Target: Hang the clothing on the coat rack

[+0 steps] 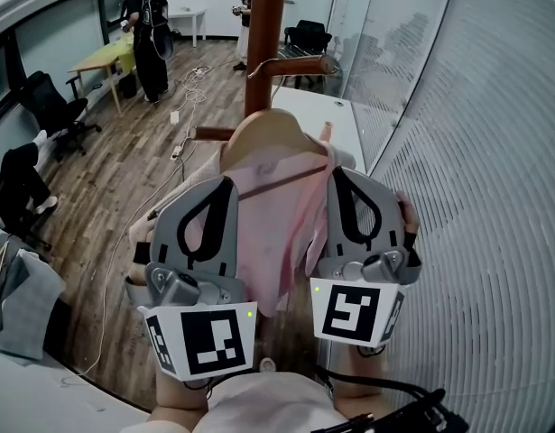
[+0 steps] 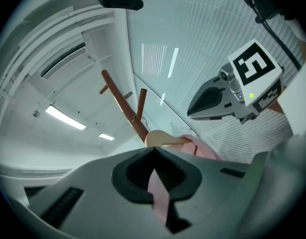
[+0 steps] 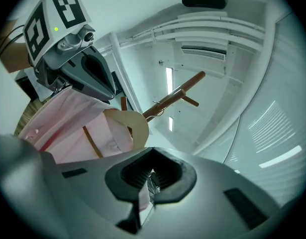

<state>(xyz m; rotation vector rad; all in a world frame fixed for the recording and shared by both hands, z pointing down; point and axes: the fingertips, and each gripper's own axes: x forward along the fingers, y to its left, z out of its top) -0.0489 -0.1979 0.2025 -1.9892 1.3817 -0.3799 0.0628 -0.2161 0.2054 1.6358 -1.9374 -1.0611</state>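
Note:
A pink shirt (image 1: 270,233) hangs on a pale wooden hanger (image 1: 268,132), held up in front of the brown coat rack (image 1: 263,25) and below its peg (image 1: 293,65). My left gripper (image 1: 216,186) is shut on the shirt's left side, and a strip of pink cloth (image 2: 158,189) shows pinched between its jaws. My right gripper (image 1: 344,179) is shut on the right side, with a fold of pink cloth (image 3: 143,199) caught in its jaws. In the right gripper view the hanger (image 3: 132,124) and shirt (image 3: 68,118) lie left of the rack's pole (image 3: 175,96).
A ribbed glass wall (image 1: 476,152) runs close on the right. A white table (image 1: 315,115) stands behind the rack. Farther back are a person (image 1: 148,34), office chairs (image 1: 51,106) and cables (image 1: 182,142) on the wood floor.

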